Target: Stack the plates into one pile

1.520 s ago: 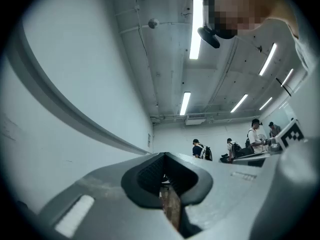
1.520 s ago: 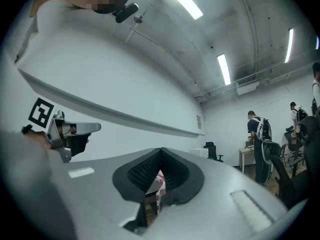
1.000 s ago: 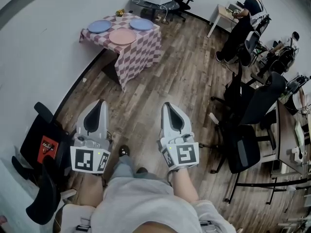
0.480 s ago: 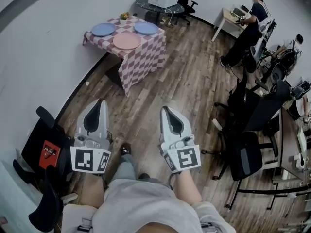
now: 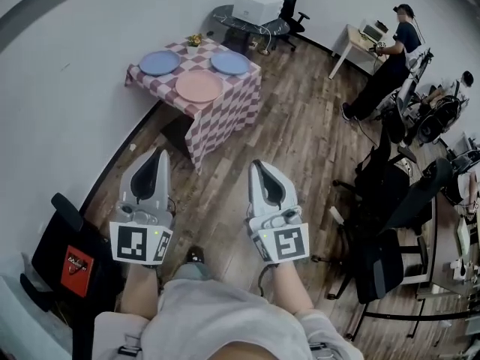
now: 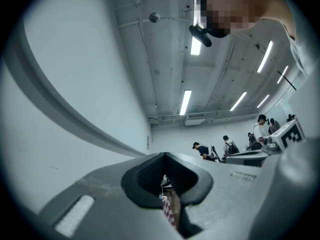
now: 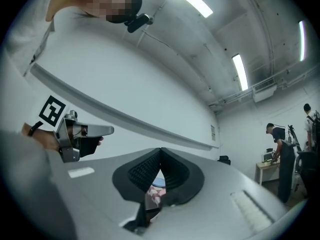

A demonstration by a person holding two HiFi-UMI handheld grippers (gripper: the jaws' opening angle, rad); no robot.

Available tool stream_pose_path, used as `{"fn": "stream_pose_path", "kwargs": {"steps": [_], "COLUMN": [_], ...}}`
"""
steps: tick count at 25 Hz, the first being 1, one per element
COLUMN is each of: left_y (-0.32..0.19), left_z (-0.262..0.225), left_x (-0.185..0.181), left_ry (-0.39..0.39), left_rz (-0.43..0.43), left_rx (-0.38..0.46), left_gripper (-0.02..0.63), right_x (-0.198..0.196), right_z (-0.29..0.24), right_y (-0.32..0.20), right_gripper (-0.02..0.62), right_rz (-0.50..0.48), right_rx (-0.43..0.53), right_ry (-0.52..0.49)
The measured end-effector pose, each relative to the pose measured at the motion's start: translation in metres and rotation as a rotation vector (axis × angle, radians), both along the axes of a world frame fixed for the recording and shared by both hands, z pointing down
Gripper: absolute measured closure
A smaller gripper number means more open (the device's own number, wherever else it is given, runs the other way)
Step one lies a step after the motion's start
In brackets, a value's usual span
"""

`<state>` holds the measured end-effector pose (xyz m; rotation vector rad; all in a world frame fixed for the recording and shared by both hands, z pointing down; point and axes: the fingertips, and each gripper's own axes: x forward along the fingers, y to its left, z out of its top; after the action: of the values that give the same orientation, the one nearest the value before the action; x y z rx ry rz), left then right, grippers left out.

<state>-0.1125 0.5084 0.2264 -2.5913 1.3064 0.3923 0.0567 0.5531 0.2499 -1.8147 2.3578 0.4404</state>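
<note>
I hold both grippers out level over the wood floor (image 5: 300,148), pointing toward a small table (image 5: 225,118) under a red-and-white checked cloth that stands against the white wall. The left gripper (image 5: 158,153) has its jaws pressed together with nothing between them, and its own view shows the dark pads meeting at the tip. The right gripper (image 5: 259,164) is closed the same way and is also empty. The two grippers are side by side and well apart from the table.

Three plates lie separately on the cloth, none on top of another. A pink plate (image 5: 199,86) is nearest the front edge. One blue plate (image 5: 159,63) is behind it to the left, and a second blue plate (image 5: 230,63) is behind it to the right. A small yellow item (image 5: 195,41) that I cannot identify sits at the table's far edge.

Beyond the table a white box (image 5: 257,7) rests on a low glass stand. A person in dark clothes (image 5: 390,58) stands at a desk on the right.
</note>
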Motion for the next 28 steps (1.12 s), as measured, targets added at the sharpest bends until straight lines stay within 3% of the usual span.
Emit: {"fn": "stream_pose_path", "kwargs": {"steps": [6,13,18,28], "left_y": [-0.077,-0.143,-0.177,-0.284], "left_z": [-0.003,0.009,0.019,0.02], "left_x": [-0.014,-0.04,-0.036,-0.015], "left_ry": [-0.017,0.071,0.076,0.091], "left_rz": [-0.006,-0.015,-0.011,-0.046], "left_rx": [-0.005,-0.049,-0.06,-0.06], "left_gripper": [0.603,0.603,0.603,0.603], "right_x": [-0.008,-0.017,0.0,0.032], "right_z": [0.004,0.012,0.019,0.022], "right_y": [-0.083,-0.138,-0.171,-0.29], "right_gripper": [0.594,0.594,0.594,0.594], "right_rz": [0.033,0.031,0.056,0.063], "right_rx": [-0.036,-0.043,-0.074,-0.1], "right_ry": [-0.015,0.009,-0.068,-0.056]}}
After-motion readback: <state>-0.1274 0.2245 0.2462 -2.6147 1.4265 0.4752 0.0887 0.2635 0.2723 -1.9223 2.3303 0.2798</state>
